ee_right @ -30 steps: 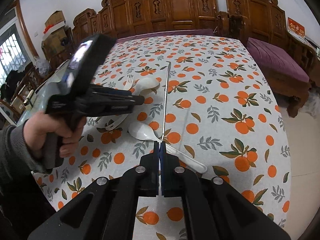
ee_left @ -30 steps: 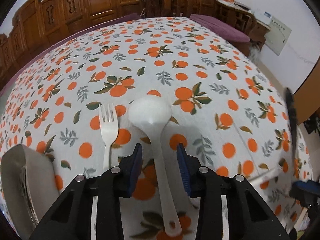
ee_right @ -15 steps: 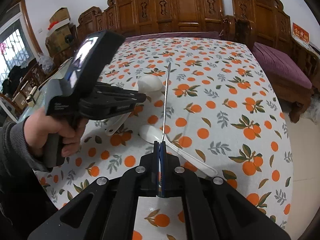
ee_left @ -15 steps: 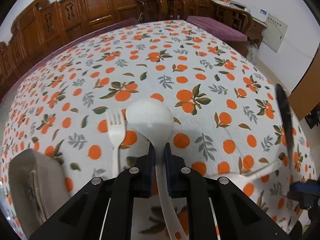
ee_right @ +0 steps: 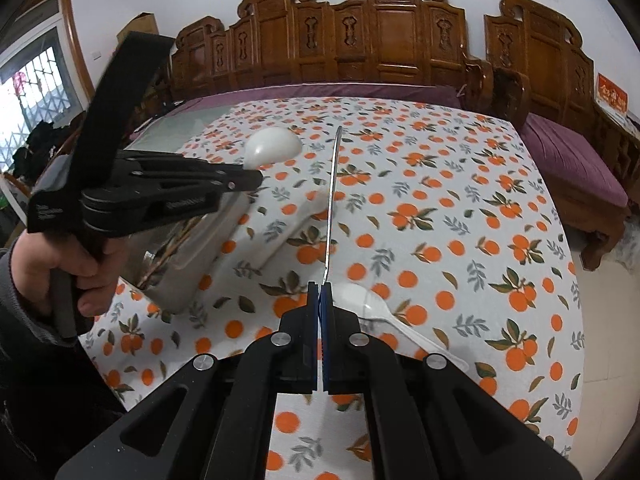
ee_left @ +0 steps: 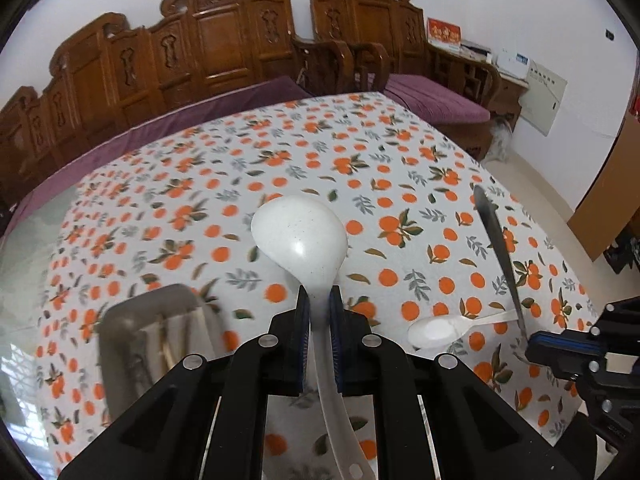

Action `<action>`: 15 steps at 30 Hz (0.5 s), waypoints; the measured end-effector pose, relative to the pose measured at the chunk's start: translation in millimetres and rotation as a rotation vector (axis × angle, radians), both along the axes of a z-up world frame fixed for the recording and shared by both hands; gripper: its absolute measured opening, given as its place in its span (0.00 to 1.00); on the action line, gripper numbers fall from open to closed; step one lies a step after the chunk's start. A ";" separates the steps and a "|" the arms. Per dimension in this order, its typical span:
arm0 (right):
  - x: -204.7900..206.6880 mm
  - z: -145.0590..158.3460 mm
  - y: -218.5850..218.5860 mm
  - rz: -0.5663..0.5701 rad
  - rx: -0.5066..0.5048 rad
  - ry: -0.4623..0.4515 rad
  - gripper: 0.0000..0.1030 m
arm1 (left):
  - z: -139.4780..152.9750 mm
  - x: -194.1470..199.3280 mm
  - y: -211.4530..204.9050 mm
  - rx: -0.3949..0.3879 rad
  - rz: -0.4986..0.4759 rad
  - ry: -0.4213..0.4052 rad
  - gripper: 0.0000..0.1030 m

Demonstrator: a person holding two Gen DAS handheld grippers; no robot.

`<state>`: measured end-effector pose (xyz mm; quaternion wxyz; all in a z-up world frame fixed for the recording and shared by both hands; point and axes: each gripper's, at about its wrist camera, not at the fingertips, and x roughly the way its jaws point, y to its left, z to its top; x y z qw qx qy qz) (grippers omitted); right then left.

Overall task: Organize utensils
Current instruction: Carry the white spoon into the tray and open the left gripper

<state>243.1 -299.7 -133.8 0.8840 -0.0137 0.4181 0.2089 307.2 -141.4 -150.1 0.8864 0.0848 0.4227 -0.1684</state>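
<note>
At frame centre, above orange-patterned bench (ee_left: pixel 400 184): left gripper (ee_left: pixel 319 320) fingers clamped on large white plastic ladle (ee_left: pixel 300 236), raised towards grey metal tray (ee_left: pixel 156 336); right gripper (ee_right: pixel 320 312) closed on thin steel knife (ee_right: pixel 332 200), blade forward.

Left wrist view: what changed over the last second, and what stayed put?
The left gripper closed on the handle of the white ladle, which had lain on the tablecloth between open jaws, and lifted it clear, swinging toward the metal container. The right gripper kept its hold on the knife throughout. The small white spoon stayed on the cloth.
</note>
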 end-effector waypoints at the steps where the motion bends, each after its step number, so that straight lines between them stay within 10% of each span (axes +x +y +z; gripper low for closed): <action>1: 0.2 1.4 3.6 0.004 -0.001 -0.002 0.02 | 4.4 -2.4 7.2 -0.003 0.005 -0.006 0.08; 15: -0.5 14.2 67.0 0.078 -0.019 -0.019 0.02 | 13.6 -16.4 88.5 0.000 0.070 -0.025 0.08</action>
